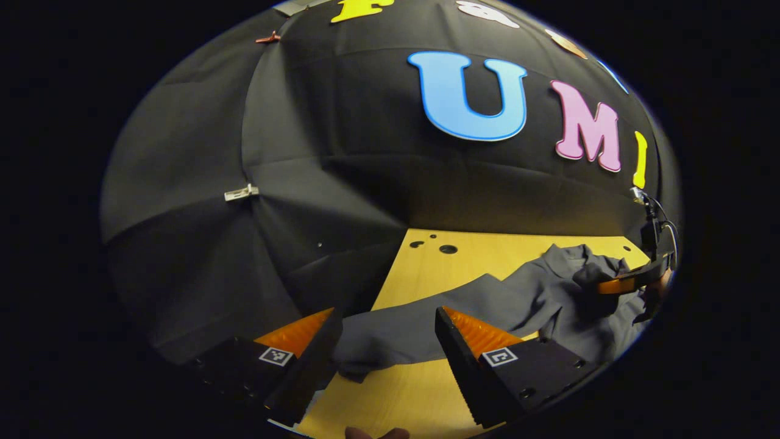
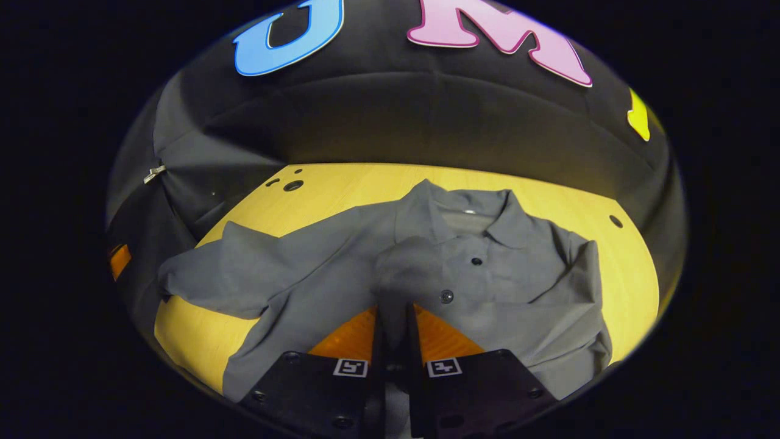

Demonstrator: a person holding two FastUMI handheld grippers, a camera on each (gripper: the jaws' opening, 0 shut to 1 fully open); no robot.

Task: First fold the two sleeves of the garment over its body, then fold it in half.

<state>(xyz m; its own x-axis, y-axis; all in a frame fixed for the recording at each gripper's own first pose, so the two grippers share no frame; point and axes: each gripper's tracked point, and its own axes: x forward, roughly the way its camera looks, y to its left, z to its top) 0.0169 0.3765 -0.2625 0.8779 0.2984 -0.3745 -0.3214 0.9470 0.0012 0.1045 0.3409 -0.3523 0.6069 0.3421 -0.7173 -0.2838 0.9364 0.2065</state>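
A grey polo shirt (image 2: 487, 268) lies face up on the yellow wooden table (image 2: 341, 189), collar toward the back wall. In the right gripper view, my right gripper (image 2: 394, 308) is shut on a fold of sleeve fabric (image 2: 402, 268), held over the shirt's chest beside the buttons. The other sleeve (image 2: 225, 268) stretches out flat to the left. In the left gripper view, that sleeve (image 1: 390, 335) lies on the table between the fingers of my left gripper (image 1: 387, 314), which stands open just above its cuff end. Farther off sits the right gripper (image 1: 634, 281), over the bunched shirt (image 1: 567, 292).
The table has a few round holes near its back left corner (image 1: 448, 249) (image 2: 293, 185) and one at the right (image 2: 615, 221). Black cloth walls close in the back and left side, with a small clip (image 1: 241, 192) on the cloth. The table's left edge runs close to the sleeve cuff.
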